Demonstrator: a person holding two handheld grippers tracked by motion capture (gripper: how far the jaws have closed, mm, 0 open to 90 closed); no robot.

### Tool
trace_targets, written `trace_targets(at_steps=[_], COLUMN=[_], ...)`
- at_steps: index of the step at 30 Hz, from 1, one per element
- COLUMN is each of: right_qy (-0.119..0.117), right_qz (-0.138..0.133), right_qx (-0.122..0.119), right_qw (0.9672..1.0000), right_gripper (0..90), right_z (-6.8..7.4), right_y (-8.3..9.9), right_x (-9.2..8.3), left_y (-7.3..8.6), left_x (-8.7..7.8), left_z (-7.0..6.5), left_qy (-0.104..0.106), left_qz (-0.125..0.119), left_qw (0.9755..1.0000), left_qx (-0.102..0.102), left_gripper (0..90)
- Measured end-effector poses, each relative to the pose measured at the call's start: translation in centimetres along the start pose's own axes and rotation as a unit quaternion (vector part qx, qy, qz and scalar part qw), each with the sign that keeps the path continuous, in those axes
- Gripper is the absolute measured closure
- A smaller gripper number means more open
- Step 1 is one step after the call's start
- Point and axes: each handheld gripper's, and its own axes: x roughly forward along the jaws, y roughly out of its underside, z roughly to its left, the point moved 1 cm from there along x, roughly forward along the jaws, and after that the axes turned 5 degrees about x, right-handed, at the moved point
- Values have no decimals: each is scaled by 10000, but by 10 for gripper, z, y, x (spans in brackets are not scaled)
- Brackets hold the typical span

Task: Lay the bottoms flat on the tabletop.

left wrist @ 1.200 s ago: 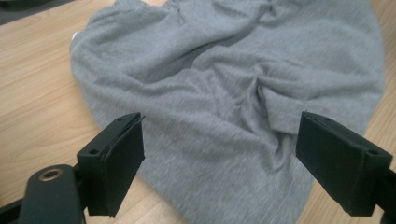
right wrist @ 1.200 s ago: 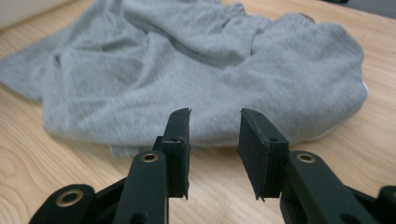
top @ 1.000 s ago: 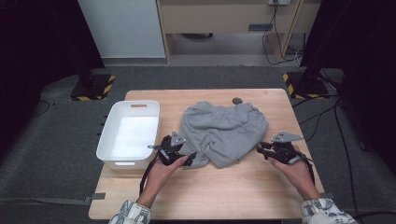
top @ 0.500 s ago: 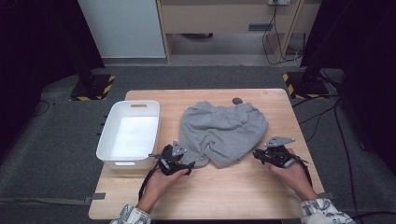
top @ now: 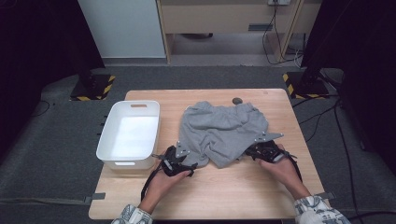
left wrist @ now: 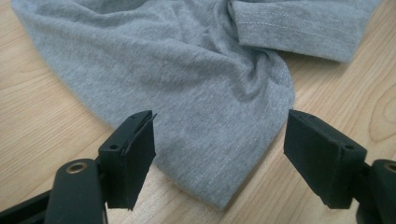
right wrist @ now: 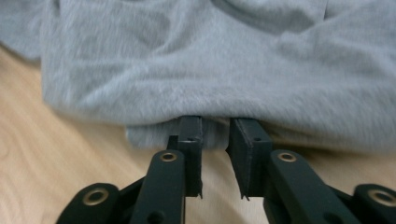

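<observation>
A crumpled grey garment (top: 219, 130) lies spread on the wooden table (top: 233, 196). My left gripper (top: 189, 161) rests at the garment's near left corner. In the left gripper view its jaws (left wrist: 219, 126) stand wide apart, and the cloth corner (left wrist: 210, 154) lies flat between them, untouched. They have just been closing a little. My right gripper (top: 248, 153) is at the garment's near right edge. In the right gripper view its jaws (right wrist: 217, 123) have a narrow gap and their tips are tucked under a fold of the cloth (right wrist: 210, 60). They have just been opening, with a bit of hem between them.
A white plastic bin (top: 112, 135) stands at the table's left side, close to my left hand. A small dark round object (top: 237, 100) lies on the table just behind the garment. Bare wood runs along the near edge.
My right gripper has slid left and nearer, up to the garment's right edge. The left hand has stayed at the garment's left corner.
</observation>
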Motion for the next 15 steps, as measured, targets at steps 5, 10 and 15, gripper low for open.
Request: trace_targets(at_steps=[5, 10, 15], right_qy=[86, 40, 144], right_qz=[-10, -79, 124], right_qx=[149, 354, 360], right_qw=[9999, 9993, 9992], right_gripper=[653, 647, 645], right_z=[0, 0, -5], right_y=[-19, -38, -45], right_x=[17, 32, 49], left_y=[-1, -1, -1], left_x=[-1, -1, -1], left_z=[1, 3, 2], left_qy=[-23, -39, -29], left_qz=[-42, -78, -60], left_qw=[10000, 9999, 10000], left_qx=[-28, -88, -73], left_gripper=[242, 244, 243])
